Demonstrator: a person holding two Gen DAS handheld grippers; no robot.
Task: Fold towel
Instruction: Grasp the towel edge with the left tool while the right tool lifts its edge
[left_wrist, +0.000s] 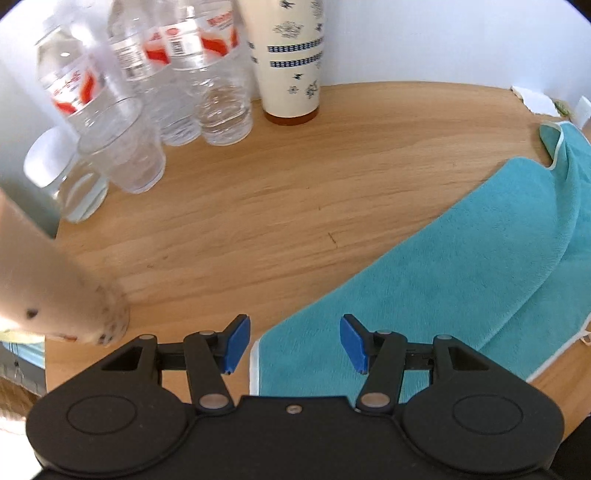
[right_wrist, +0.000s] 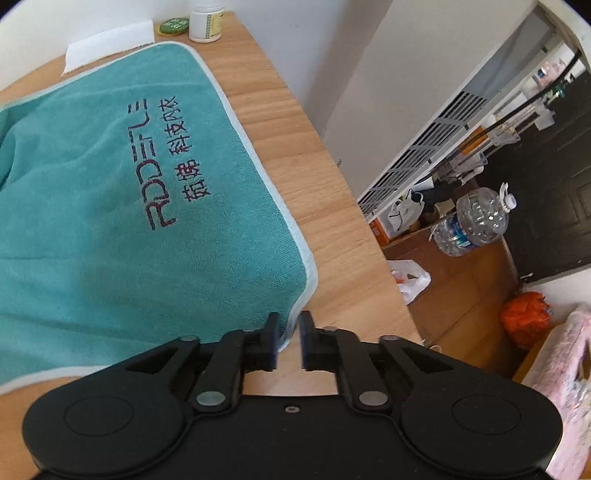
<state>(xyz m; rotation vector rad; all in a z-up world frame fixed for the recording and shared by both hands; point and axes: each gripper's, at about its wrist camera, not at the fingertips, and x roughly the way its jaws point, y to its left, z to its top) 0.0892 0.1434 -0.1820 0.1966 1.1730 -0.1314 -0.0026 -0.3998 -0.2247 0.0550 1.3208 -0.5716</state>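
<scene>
Nearest each lens sits the black body of its own tool. Left gripper (left_wrist: 295, 341): blue pads (left_wrist: 236, 345) stand wide apart and hold nothing, poised above the near corner of the towel (left_wrist: 443, 280), whose white-bound edge lies between and just below the fingers. Judged from this stance, the corner is being lined up for a pinch not yet made.

Right gripper (right_wrist: 288, 339): fingers (right_wrist: 271, 343) drawn to a narrow gap, with the towel's (right_wrist: 110, 221) white hem corner entering that gap. Whether the cloth is actually clamped cannot be told; the jaws do not appear fully closed. The corner nearest the table edge is a sensible hold, since two adjacent corners raised together let the cloth be carried over in one fold.

Towel: teal, lying spread on the round wooden table (left_wrist: 258, 206), printed side up in the right view. Its far part shows a raised ridge and a turned-up corner in the left view, so it is not flat throughout. Folding appears to be at its start.

Beside the left gripper, a blurred milk-tea cup (left_wrist: 55, 295) stands close to the near table edge. Farther back are clear bottles (left_wrist: 199, 74) and a patterned paper cup (left_wrist: 291, 62), well apart from the towel. Beyond the towel in the right view lie a white paper (right_wrist: 110, 44), a green lid (right_wrist: 174, 26) and a small white jar (right_wrist: 207, 22); a sweeping fold could brush these.
</scene>
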